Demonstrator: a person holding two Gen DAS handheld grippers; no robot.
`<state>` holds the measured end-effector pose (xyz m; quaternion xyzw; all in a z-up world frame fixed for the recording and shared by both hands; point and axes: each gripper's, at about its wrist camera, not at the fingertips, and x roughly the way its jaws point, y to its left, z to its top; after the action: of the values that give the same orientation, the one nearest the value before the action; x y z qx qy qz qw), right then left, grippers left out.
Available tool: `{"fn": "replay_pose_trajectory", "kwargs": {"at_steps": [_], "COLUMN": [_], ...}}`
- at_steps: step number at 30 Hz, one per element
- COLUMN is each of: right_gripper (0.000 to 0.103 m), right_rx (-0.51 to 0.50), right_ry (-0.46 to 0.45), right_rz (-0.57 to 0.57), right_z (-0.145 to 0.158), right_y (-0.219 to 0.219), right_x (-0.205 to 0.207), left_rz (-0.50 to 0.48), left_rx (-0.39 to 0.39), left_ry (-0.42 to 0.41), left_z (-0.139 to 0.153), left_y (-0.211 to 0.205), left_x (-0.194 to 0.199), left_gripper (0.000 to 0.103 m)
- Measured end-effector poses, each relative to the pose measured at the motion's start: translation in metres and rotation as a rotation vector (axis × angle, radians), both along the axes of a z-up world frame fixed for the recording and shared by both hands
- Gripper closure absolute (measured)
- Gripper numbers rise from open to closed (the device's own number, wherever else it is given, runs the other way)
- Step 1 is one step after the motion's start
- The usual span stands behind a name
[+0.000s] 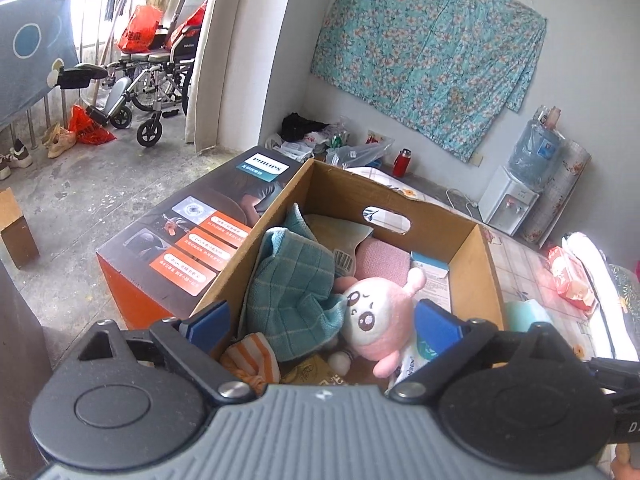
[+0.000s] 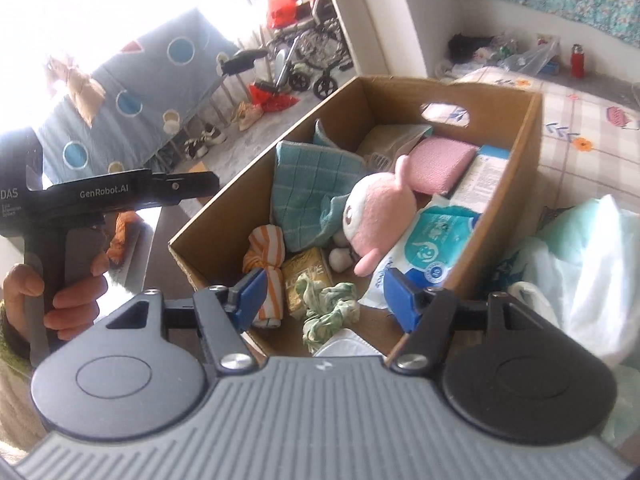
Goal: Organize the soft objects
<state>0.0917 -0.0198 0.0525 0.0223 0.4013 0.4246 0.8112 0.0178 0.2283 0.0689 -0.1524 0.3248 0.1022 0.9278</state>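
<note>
The left gripper (image 1: 322,322) hangs over the near end of the cardboard box (image 1: 486,264) with its jaws spread wide and nothing pressed between them; the pink plush toy (image 1: 376,316) lies in the box just ahead, between the blue pads, beside the teal checked cloth (image 1: 292,280). The right gripper (image 2: 326,294) is partly spread and holds nothing; below its gap lie a green crumpled cloth (image 2: 328,306) and, by the left pad, an orange striped cloth (image 2: 266,258). A wet-wipes pack (image 2: 430,242) sits past its right pad.
</note>
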Motion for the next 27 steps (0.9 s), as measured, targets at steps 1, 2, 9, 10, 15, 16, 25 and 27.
{"fn": "replay_pose_trajectory", "kwargs": {"at_steps": [1, 2, 9, 10, 15, 16, 25, 27], "right_gripper": [0.03, 0.027, 0.014, 0.01, 0.001, 0.001, 0.001, 0.001], "right_rx": [0.01, 0.016, 0.09, 0.1, 0.112, 0.101, 0.037, 0.031], "right_ry": [-0.023, -0.042, -0.096, -0.102, -0.094, -0.089, -0.057, -0.056], "right_rz": [-0.037, -0.072, -0.353, -0.384, -0.443, -0.449, -0.486, -0.491], "right_z": [0.002, 0.003, 0.002, 0.0, -0.012, -0.015, -0.026, -0.027], "right_y": [-0.01, -0.02, -0.096, -0.105, -0.131, -0.132, -0.14, -0.142], "right_x": [-0.005, -0.009, -0.034, -0.04, -0.057, -0.059, -0.071, -0.074], "left_rz": [0.0, -0.003, -0.096, -0.108, -0.104, -0.102, -0.104, -0.102], "left_rx": [0.015, 0.03, 0.109, 0.129, 0.191, 0.196, 0.226, 0.208], "left_ry": [-0.011, -0.021, -0.011, 0.0, 0.045, 0.058, 0.111, 0.118], "left_z": [0.001, 0.002, 0.002, 0.0, -0.006, -0.008, -0.017, -0.019], "left_y": [-0.006, -0.012, -0.065, -0.073, -0.102, -0.106, -0.122, -0.121], "left_x": [-0.002, -0.004, -0.015, -0.016, -0.028, -0.03, -0.046, -0.047], "left_gripper": [0.002, 0.0, 0.0, 0.0, 0.0, 0.0, 0.0, 0.0]}}
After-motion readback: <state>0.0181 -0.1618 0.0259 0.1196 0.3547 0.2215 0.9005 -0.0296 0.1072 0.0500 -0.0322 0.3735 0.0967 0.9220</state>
